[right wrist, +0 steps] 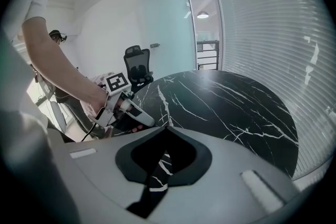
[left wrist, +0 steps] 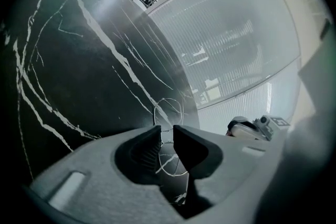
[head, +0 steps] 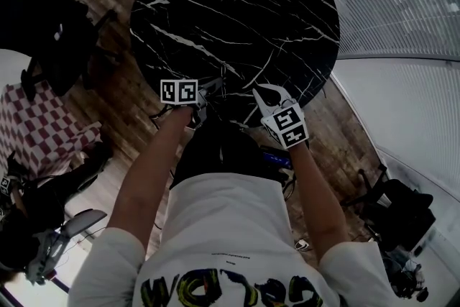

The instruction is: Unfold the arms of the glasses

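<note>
A big round black table [head: 237,3] with white lines stood in front of a person [head: 230,226], who held two grippers by its near edge. The right gripper [right wrist: 167,128] had its jaws pressed together with nothing in them, and the left gripper [left wrist: 167,132] had its jaws a little apart. The thin wire glasses [left wrist: 168,112] were at the table's edge, with their middle part in the gap between the left jaws, not squeezed.

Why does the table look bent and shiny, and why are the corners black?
Left gripper view: wide lens bends the table, pale glare streaks it. Right gripper view: lens edge blackens corners, curves the blinds. Head view: dim, table round.
</note>
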Tool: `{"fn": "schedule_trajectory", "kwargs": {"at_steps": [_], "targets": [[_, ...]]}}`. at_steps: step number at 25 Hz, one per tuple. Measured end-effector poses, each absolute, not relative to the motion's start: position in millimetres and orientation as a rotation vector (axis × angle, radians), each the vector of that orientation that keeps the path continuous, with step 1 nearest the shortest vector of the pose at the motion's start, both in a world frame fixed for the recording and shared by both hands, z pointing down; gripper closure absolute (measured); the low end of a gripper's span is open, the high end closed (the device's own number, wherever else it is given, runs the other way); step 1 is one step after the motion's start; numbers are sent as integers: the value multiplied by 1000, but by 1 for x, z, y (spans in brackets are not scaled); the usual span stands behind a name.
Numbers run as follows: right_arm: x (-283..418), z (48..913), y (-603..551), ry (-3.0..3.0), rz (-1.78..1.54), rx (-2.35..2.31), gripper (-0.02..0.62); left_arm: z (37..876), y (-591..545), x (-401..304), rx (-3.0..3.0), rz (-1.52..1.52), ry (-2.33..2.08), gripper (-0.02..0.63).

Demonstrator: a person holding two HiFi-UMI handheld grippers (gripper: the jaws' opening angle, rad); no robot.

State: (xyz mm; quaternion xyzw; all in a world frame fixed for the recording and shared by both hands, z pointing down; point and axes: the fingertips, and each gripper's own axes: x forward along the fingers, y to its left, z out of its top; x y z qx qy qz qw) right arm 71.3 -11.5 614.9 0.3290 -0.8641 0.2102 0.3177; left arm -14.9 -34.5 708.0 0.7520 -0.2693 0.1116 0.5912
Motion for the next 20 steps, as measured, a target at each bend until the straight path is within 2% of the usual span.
{"fn": "schedule_trajectory", "kwargs": {"at_steps": [7,10,12,20], "targets": [[77,595,-20,-2301,578,947,592,677,-39,-24,1813,231,-693,531],[76,577,-25,-2337,589,1000,592,653,-39,-30,1854,214,-771,556],[74,559,-30,-2372,593,1035,592,631,-41,-33,1900,204,-825,602],[50,471,-29,-2515,602,1096,594,511,-38,-15,2104,45,-875,603]]}}
